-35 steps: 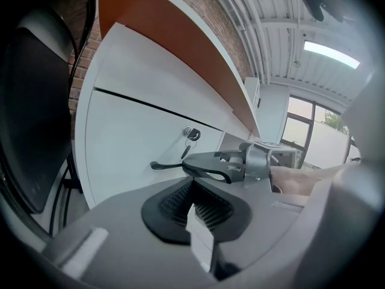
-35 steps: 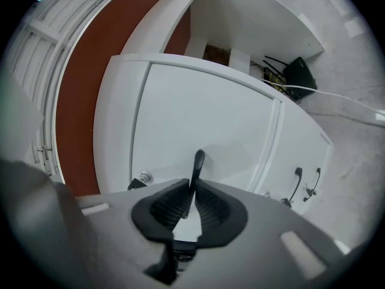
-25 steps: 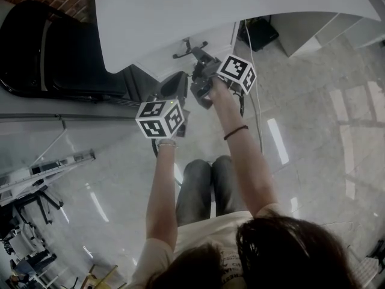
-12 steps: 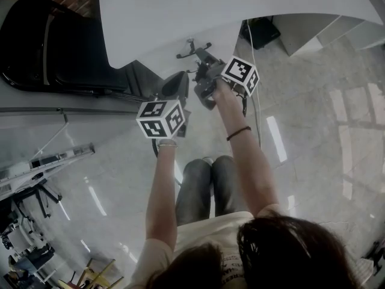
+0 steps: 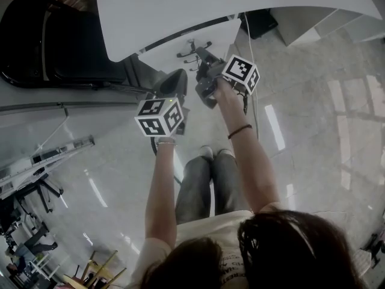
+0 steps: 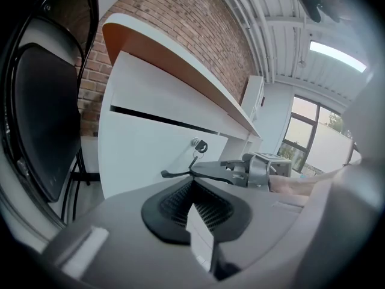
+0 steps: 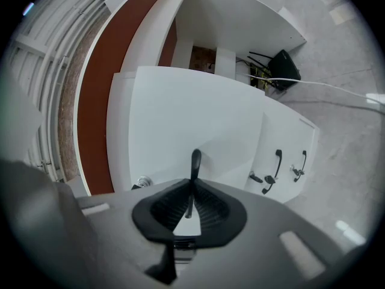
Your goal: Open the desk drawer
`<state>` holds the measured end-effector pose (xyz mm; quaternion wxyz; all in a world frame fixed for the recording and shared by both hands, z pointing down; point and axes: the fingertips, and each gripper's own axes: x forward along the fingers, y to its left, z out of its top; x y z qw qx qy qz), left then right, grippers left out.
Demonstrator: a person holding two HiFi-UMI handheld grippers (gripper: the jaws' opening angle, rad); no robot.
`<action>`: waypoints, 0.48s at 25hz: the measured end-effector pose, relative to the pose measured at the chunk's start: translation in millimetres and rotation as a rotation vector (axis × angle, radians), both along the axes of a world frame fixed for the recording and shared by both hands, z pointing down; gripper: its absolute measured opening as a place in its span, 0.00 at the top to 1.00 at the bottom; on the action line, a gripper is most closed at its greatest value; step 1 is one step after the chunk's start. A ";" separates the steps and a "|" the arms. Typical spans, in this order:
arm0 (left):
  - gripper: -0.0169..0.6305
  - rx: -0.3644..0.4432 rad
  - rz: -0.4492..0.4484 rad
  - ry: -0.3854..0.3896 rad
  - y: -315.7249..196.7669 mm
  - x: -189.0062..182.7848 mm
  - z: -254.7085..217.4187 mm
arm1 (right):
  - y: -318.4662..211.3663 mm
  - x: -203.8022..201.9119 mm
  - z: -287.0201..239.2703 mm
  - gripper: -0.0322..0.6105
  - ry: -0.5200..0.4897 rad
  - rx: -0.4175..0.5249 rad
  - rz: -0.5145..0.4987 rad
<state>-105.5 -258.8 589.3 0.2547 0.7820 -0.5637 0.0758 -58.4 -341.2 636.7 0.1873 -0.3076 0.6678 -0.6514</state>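
Presently catalogued, from the left of the scene to the right:

1. Black chair [image 5: 54, 41]: far left, beside the desk.
2. Desk top [image 5: 210, 5]: white, curved edge, across the far side; brick wall [image 6: 198, 29] behind it.
3. Desk drawer [image 7: 192, 119]: white front under the desk top, at the far centre. A dark gap runs along its upper edge. It looks pulled out a little, though how far is hard to judge from these angles.
4. Drawer handle [image 7: 195, 161]: black bar on the drawer front, standing between the right gripper's pads.
5. Key [image 6: 199, 145]: hangs in a lock on the same front, just beside the handle.
6. Two more black handles [image 7: 277, 161]: on the lower fronts, to the right of the gripped one.
7. Right gripper [image 7: 190, 200]: jaws closed on the drawer handle; arm stretched forward from the seated person.
8. Left gripper [image 6: 195, 200]: jaws closed together with nothing between them, held near the person, left of the right gripper and apart from the drawer.
9. Floor [image 5: 313, 137]: glossy pale tile, near and right.
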 end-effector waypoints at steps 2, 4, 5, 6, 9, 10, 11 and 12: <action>0.97 -0.005 0.004 0.001 3.4 2.8 -0.9 | 4.6 2.0 0.3 0.91 0.002 -0.005 -0.002; 0.97 -0.009 0.009 0.002 6.5 5.7 -2.1 | 9.1 4.0 0.3 0.91 0.002 -0.008 -0.001; 0.97 -0.010 0.010 0.002 7.9 6.9 -2.9 | 11.1 4.9 0.1 0.91 0.002 -0.009 -0.001; 0.97 -0.011 0.011 0.001 9.4 7.8 -3.5 | 12.9 5.6 -0.2 0.91 0.002 -0.009 -0.002; 0.97 -0.018 0.011 0.001 15.0 10.3 -3.5 | 19.2 7.9 -0.1 0.91 0.003 -0.013 -0.005; 0.97 -0.020 0.011 0.002 16.8 11.5 -3.1 | 21.4 9.3 0.6 0.91 0.004 -0.016 -0.005; 0.97 -0.023 0.013 0.003 18.6 12.9 -2.7 | 23.6 10.8 1.3 0.91 0.005 -0.018 -0.004; 0.97 -0.025 0.014 0.004 20.3 14.5 -2.6 | 25.6 12.3 1.8 0.91 0.006 -0.018 -0.004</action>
